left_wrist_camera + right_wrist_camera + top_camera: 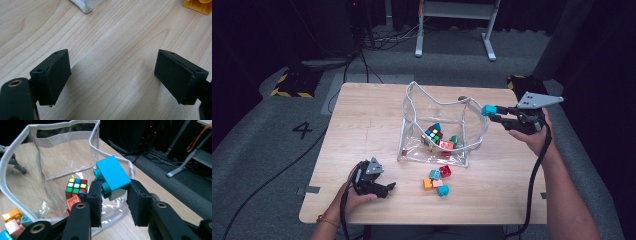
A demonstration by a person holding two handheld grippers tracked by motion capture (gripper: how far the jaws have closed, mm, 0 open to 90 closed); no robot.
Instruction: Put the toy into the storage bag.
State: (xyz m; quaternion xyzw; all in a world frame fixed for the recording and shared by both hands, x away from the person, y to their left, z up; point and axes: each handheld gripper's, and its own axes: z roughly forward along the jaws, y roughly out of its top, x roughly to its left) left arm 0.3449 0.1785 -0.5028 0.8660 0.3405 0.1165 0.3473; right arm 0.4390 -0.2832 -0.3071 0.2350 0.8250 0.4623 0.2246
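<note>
My right gripper is shut on a teal brick and holds it in the air just right of the clear bag's rim. In the right gripper view the teal brick sits between the jaws of the right gripper, above the bag, which holds a colour cube and a red brick. My left gripper rests open on the table near the front left. Its jaws stand wide apart over bare wood in the left gripper view.
Several loose bricks lie on the wooden table in front of the bag. An orange brick and a corner of the bag lie ahead of the left gripper. Cables and a stand's legs sit on the floor beyond.
</note>
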